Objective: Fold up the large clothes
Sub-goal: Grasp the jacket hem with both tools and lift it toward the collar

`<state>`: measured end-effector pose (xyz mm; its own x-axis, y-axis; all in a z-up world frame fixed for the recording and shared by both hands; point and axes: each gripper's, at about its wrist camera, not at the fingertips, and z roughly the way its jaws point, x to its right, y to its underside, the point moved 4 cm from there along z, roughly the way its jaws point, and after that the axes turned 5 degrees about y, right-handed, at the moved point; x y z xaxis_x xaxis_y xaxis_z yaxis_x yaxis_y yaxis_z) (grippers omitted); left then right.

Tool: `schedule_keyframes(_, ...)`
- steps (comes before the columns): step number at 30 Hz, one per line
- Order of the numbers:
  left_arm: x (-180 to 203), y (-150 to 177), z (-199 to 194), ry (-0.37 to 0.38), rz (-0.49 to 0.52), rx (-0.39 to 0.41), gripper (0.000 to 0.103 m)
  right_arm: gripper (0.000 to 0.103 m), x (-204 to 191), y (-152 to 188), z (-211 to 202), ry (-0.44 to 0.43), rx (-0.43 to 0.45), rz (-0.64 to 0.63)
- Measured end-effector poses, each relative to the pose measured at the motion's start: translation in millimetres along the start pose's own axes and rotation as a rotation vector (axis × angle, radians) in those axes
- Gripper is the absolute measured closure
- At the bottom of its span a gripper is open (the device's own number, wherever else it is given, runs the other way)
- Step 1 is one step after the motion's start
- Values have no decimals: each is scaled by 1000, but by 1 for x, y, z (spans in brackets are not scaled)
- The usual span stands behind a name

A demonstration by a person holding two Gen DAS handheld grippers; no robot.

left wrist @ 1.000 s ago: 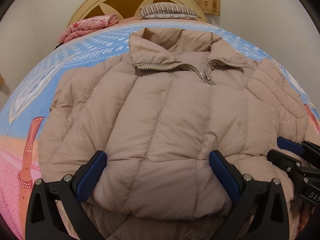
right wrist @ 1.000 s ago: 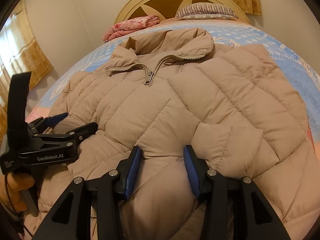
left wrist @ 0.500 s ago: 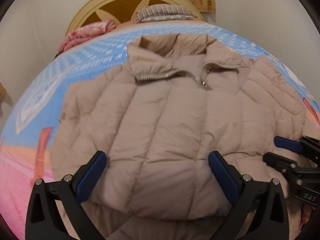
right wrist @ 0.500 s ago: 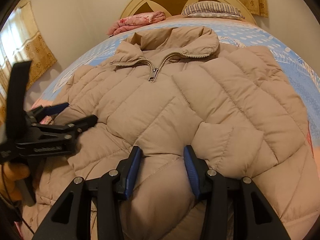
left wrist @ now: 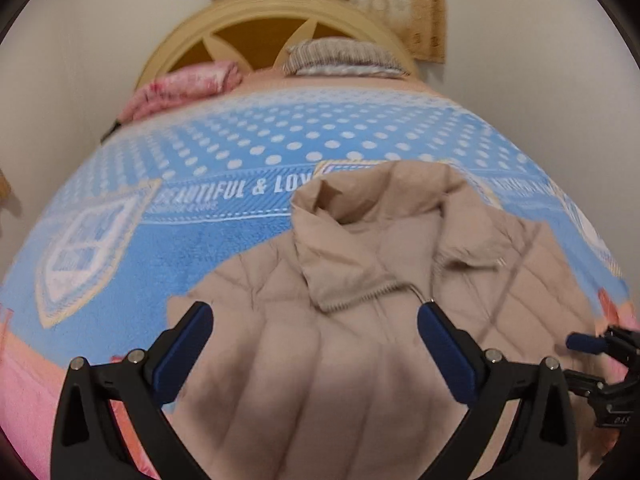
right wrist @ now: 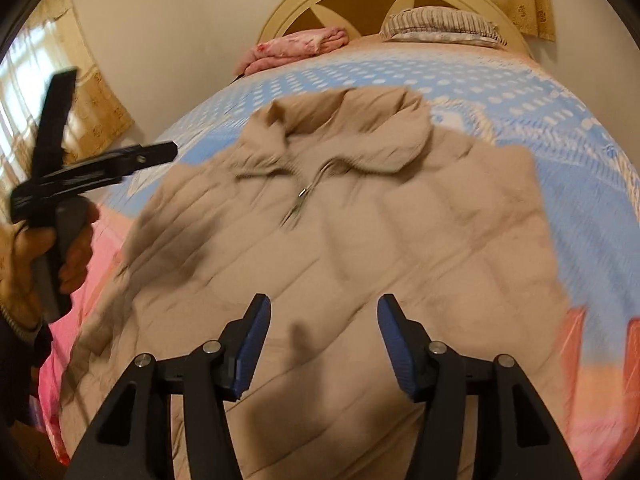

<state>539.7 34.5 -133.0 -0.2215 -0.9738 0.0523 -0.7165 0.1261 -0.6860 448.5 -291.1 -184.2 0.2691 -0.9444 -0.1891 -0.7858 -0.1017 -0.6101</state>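
Your beige quilted puffer jacket [right wrist: 360, 248] lies front-up and zipped on the bed's blue polka-dot blanket [left wrist: 248, 136], collar toward the headboard, spread flat for folding. Both your left gripper [left wrist: 314, 340] and right gripper [right wrist: 323, 336] hang above it, fingers spread wide, holding nothing. The blanket reads "BEAUTIFUL & LOV", the rest covered.

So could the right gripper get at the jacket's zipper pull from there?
Probably yes: the right gripper is open above the jacket, and nothing lies between its fingers and the zipper pull.
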Motion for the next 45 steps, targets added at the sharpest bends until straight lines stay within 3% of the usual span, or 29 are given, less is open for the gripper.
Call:
schedule_keyframes(2,-8,-12,19,-40,-17,-4,0,46,10,-11,7,18,-7,-7)
schedule_keyframes(8,-15,-36,60,-21,-26,-40,0,46,33,-59,28,47,-16,-23)
schedule_keyframes(16,-14,-60,97,-79,54,-52,0,45,68,-138,68,113,10,-40)
schedule_keyframes(19,-13,-64,108,-93,89,-58,0,39,80,-158,88,126,10,-23)
schedule_keyframes(25,-13,-66,124,-106,136,-64,0,38,82,-190,125,111,-6,-46)
schedule_keyframes(36,-9,-69,140,-111,179,-68,0,38,72,-210,169,117,-78,-186)
schedule_keyframes(42,-2,-69,144,-96,199,-74,9,38,67,-207,177,85,-106,-233)
schedule_keyframes(45,3,-70,145,-85,213,-76,18,39,66,-206,177,75,-102,-241)
